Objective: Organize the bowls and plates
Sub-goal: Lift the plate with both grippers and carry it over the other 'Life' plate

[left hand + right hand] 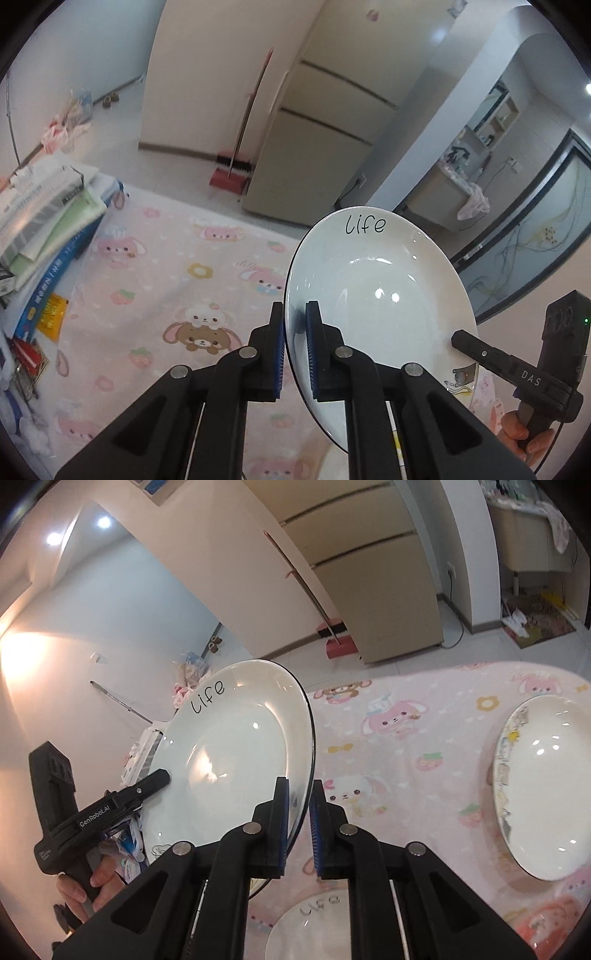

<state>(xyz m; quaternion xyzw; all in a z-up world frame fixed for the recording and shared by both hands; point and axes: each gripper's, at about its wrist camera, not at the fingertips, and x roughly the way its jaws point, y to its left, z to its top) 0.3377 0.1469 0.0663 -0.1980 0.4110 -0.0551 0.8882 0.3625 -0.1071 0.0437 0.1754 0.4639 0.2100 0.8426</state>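
Left gripper (295,332) clamped on plate (376,295) rim, near-left edge. Right gripper (299,812) clamped on the opposite rim of the same plate, marked "Life". Plate tilted, held clear above pink cloth (406,757). Second "Life" plate (306,926) lies on cloth beneath; bowl (546,786) to its right.

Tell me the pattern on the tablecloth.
Pink tablecloth printed with cartoon bunnies, bears, strawberries and flowers; clearest in the right wrist view.

White plate (373,291), pink cartoon cloth (177,280)
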